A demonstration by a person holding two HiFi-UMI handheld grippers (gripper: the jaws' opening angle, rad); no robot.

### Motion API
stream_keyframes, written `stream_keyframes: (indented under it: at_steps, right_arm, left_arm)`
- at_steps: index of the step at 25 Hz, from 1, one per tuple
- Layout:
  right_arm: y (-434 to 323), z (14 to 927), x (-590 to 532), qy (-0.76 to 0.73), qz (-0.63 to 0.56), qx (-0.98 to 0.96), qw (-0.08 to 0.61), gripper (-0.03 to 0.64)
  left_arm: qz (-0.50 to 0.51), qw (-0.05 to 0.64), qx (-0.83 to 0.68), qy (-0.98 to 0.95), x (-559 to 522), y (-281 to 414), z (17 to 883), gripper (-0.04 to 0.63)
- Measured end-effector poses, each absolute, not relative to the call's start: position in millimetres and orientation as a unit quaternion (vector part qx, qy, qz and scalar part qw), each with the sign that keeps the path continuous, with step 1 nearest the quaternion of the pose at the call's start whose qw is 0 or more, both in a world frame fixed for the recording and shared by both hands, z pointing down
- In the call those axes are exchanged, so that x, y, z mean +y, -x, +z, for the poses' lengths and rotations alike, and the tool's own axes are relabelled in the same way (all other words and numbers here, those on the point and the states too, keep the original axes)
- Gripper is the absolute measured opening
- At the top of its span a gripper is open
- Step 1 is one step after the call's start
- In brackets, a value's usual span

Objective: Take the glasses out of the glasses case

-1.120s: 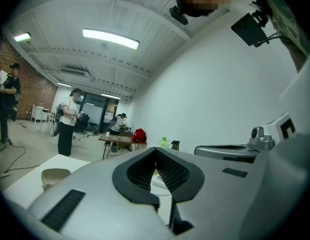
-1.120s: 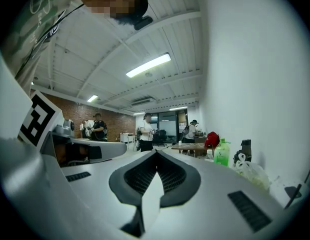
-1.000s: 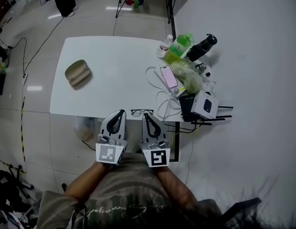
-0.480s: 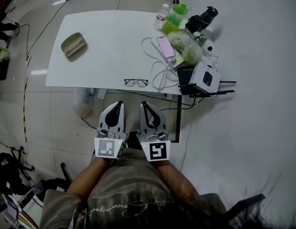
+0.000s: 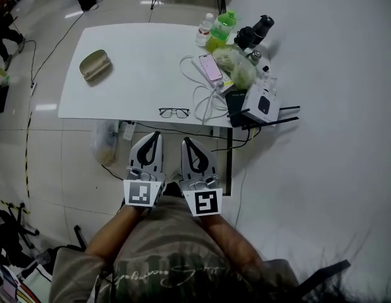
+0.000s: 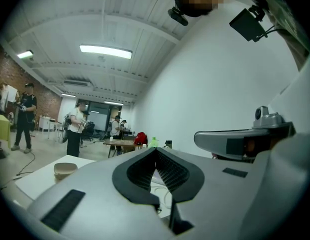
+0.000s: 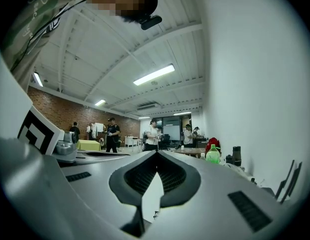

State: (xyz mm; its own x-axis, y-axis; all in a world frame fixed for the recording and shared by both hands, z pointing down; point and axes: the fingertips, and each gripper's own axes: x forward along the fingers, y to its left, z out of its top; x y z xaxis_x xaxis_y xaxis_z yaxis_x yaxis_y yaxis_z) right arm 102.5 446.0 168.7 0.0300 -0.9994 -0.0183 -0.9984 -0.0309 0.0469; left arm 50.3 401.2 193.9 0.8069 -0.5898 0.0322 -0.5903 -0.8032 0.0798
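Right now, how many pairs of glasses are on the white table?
1. The glasses lie at the front edge of the table; the glasses case at its left might hide another.

At the white counter's [image 5: 139,68] right end, a phone [image 5: 210,68] lies among looped white cables [image 5: 205,96], a green bottle [image 5: 219,30] and a black flask [image 5: 253,31] stand beyond it, and a white box [image 5: 262,104] sits by the near corner.

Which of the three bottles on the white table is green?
The translucent green plastic bottle, standing between the small clear water bottle and the tall black flask; only it is green.
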Motion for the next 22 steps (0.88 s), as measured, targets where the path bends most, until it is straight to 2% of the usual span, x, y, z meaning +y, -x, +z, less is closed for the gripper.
stream_keyframes:
  at_steps: [16,22]
  right_arm:
    - [-85.0,171.4,433.5,-0.698,-0.01,-0.716,0.013,0.011]
    - [-88.8,172.4,439.0,-0.7,-0.012,-0.714,0.029,0.012]
  left_arm:
    - [0.001,0.03,-0.324,-0.946,400.3,-31.8,182.3,0.008]
    - [0.0,-0.003,-0.327,-0.945,407.8,-34.3,177.4,0.008]
